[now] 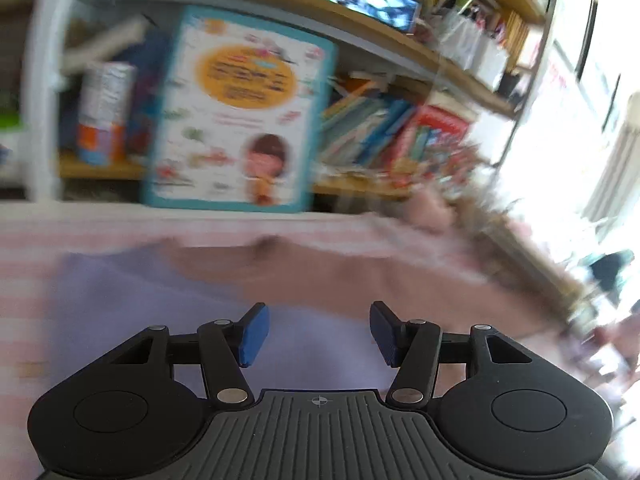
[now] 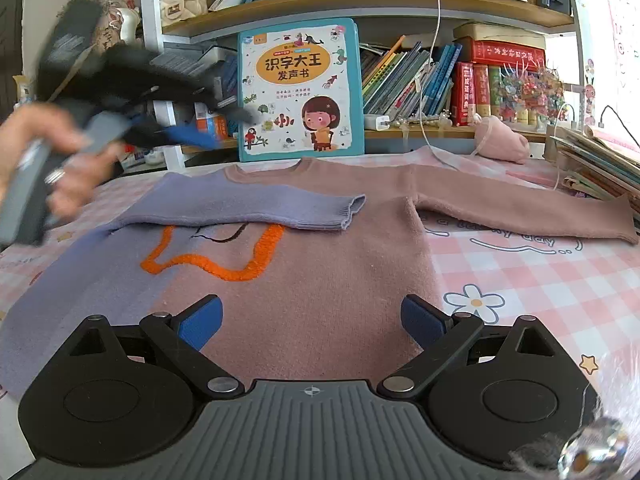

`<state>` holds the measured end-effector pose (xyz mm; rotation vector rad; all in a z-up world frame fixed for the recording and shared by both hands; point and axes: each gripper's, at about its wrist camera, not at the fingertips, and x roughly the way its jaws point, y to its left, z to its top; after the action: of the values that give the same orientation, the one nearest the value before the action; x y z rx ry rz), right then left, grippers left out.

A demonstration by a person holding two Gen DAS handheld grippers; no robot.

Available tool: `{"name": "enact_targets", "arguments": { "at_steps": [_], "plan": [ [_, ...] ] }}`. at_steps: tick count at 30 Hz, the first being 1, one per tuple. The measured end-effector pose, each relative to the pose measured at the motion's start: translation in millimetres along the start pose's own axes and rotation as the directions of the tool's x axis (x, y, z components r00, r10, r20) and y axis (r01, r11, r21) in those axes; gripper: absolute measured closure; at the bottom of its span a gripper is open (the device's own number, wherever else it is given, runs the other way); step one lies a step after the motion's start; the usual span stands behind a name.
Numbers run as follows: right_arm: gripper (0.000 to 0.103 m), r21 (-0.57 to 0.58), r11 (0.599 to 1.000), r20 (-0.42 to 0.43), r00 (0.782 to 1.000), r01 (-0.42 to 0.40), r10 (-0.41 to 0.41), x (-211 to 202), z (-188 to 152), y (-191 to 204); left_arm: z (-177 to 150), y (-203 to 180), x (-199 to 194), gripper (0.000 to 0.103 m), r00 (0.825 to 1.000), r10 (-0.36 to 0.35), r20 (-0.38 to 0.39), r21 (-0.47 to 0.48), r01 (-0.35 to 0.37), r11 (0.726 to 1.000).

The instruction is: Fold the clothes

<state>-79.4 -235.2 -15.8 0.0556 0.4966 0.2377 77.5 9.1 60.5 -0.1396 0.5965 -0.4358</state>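
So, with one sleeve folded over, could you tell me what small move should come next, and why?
Probably bring the open right claw to the pink sleeve: it lies stretched out on the checked cloth, while the purple sleeve already crosses the sweater.

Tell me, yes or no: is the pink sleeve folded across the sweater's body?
No, the pink sleeve lies stretched out sideways on the checked cloth; only the purple sleeve is folded across.

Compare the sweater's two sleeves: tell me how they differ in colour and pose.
The purple sleeve is folded in across the sweater's chest, its cuff near the middle; the pink sleeve lies stretched straight out to the side on the checked cloth. The purple sleeve covers the top of the orange outline; the pink sleeve covers nothing of the body. Both lie flat, have ribbed cuffs and are held by no gripper.
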Motion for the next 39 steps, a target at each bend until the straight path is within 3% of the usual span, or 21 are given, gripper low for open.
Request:
{"name": "enact_targets", "arguments": {
  "at_steps": [6,13,15,18,24,26,28,29,31,34,39],
  "plan": [
    [0.007,-0.027,0.999,-0.010,1.000,0.025,-0.025,2,0,4,-43,54,-64,0.047,0.988,0.155,0.025,-0.019,-0.155,0.988],
    [0.007,-0.061,0.996,-0.018,0.998,0.064,-0.065,-6,-1,4,-102,84,-110,0.045,0.960,0.281,0.010,-0.013,-0.281,0.960],
    [0.007,-0.080,0.992,-0.019,0.995,0.098,-0.099,-15,0,0,-113,89,-116,0.045,0.956,0.292,0.004,-0.018,-0.292,0.956],
    [0.007,-0.077,0.985,-0.019,0.987,0.156,-0.158,-31,0,-12,-125,100,-121,0.044,0.971,0.236,-0.025,-0.079,-0.238,0.968],
    [0.011,-0.019,0.973,-0.055,0.972,0.229,-0.230,-59,-9,-46,-132,99,-123,0.045,0.979,0.205,-0.003,-0.066,-0.205,0.977],
    [0.021,-0.008,0.974,-0.072,0.971,0.227,-0.227,-61,-13,-50,-134,93,-121,0.046,0.979,0.204,0.000,-0.036,-0.203,0.978],
    [0.042,0.007,0.976,-0.094,0.972,0.217,-0.215,-59,-17,-53,-136,90,-120,0.049,0.982,0.191,0.006,-0.028,-0.191,0.981],
    [0.047,0.019,0.978,-0.105,0.974,0.206,-0.203,-56,-18,-54,-137,90,-120,0.053,0.984,0.178,0.010,-0.038,-0.177,0.983],
    [0.067,0.044,0.982,-0.119,0.977,0.182,-0.176,-52,-20,-55,-136,97,-121,0.078,0.990,0.140,0.011,-0.102,-0.138,0.985],
    [0.078,0.050,0.985,-0.116,0.980,0.166,-0.159,-48,-23,-53,-138,99,-120,0.095,0.991,0.136,0.006,-0.110,-0.134,0.985],
    [0.095,0.011,0.990,-0.116,0.984,0.138,-0.136,-44,-22,-42,-139,99,-123,0.098,0.993,0.120,0.014,-0.110,-0.117,0.987]
  ]
}}
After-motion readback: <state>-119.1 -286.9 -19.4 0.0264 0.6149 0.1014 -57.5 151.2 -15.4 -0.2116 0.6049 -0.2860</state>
